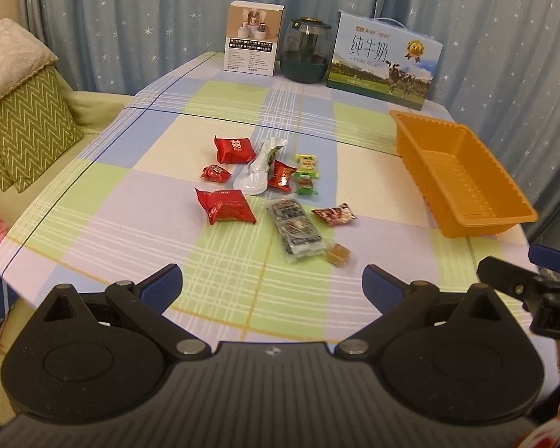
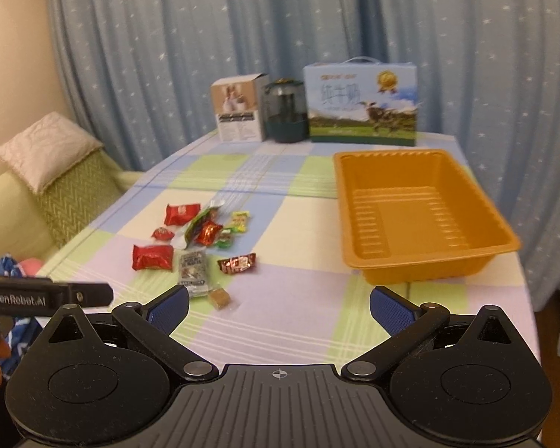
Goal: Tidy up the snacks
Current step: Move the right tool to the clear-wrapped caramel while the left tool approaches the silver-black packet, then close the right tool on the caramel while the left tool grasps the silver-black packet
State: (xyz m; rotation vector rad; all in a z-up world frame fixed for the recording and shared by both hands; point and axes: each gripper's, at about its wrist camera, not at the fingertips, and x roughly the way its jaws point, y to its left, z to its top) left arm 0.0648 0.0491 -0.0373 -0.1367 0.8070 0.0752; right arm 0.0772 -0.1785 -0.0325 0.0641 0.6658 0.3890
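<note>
I see the table first, spread with a checked cloth of green, blue and lilac, with star-dotted blue curtains hanging behind it and a pale sofa with a green zigzag cushion off to its left. Along the far edge stand a blue milk carton printed with a cow, a dark green jar just left of it, and a small white product box left of the jar. My orange tray sits on the right half of the table with nothing in it, well apart from the snacks. My left gripper hangs over the near edge with its blue pads spread wide and only cloth between them; my right gripper is likewise released, nothing between its pads, pointed toward the ground between tray and snacks. The snacks lie loose in a cluster mid-table, left of the tray: a large red packet nearest the left, another red packet behind it, a clear grey-printed pouch running toward me, a white sachet lying slantwise in the middle, a red-brown wrapped sweet on the right, a green-and-yellow candy, two small red candies, and a little amber cube in clear wrap closest to the left gripper, touching the pouch's near end.
</note>
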